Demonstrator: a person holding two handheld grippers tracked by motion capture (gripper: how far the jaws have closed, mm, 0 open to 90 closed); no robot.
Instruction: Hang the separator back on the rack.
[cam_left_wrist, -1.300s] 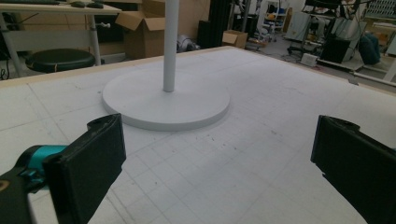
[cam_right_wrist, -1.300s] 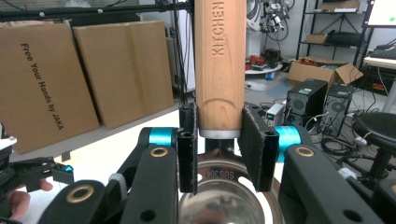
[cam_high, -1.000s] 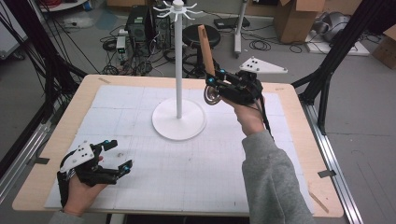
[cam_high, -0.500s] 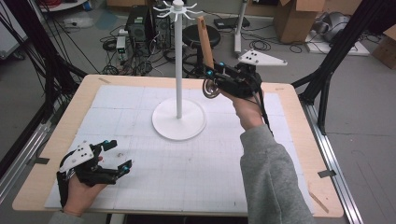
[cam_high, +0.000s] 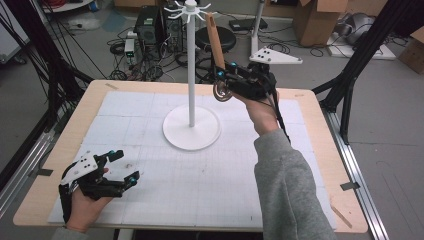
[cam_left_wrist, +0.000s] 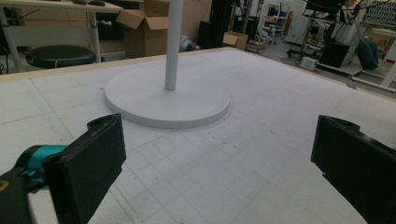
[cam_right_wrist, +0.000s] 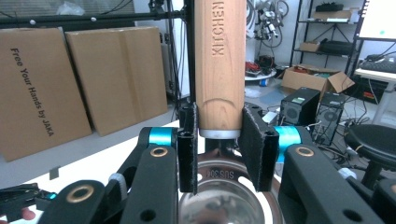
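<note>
Wooden-handled ladle (cam_high: 216, 47), handle up and steel bowl down, sits clamped at the base of its handle in the right gripper (cam_high: 226, 80) beside the white stand's (cam_high: 191, 75) pole, while the left gripper (cam_high: 125, 167) rests wide open and empty on the table (cam_high: 310, 145).

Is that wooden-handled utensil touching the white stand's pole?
Apart. In the high view, open floor shows between the wooden handle and the pole.

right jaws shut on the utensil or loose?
Shut: the right gripper pinches the wooden handle of the utensil, pads pressed on both sides.
</note>
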